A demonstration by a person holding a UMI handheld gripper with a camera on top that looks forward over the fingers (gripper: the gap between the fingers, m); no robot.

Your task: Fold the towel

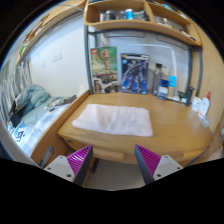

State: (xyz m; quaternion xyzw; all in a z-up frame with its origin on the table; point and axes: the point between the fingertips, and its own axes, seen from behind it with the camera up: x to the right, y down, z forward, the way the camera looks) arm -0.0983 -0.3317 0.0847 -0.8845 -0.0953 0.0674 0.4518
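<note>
One towel [113, 120] lies, seemingly folded, on the desk [170, 125] beyond the gripper's [111, 160] spread, empty fingers.

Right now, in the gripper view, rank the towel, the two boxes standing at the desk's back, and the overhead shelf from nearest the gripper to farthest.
1. Towel: on the desk, ahead of the open gripper.
2. Boxes: standing beyond the towel, against the wall.
3. Shelf: above the boxes, farthest.

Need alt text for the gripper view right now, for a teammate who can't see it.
A pale towel lies flat on a wooden desk, beyond the open, empty claw. Boxes stand against the wall behind the desk, shelves hang above, and a bed sits beside it.
</note>
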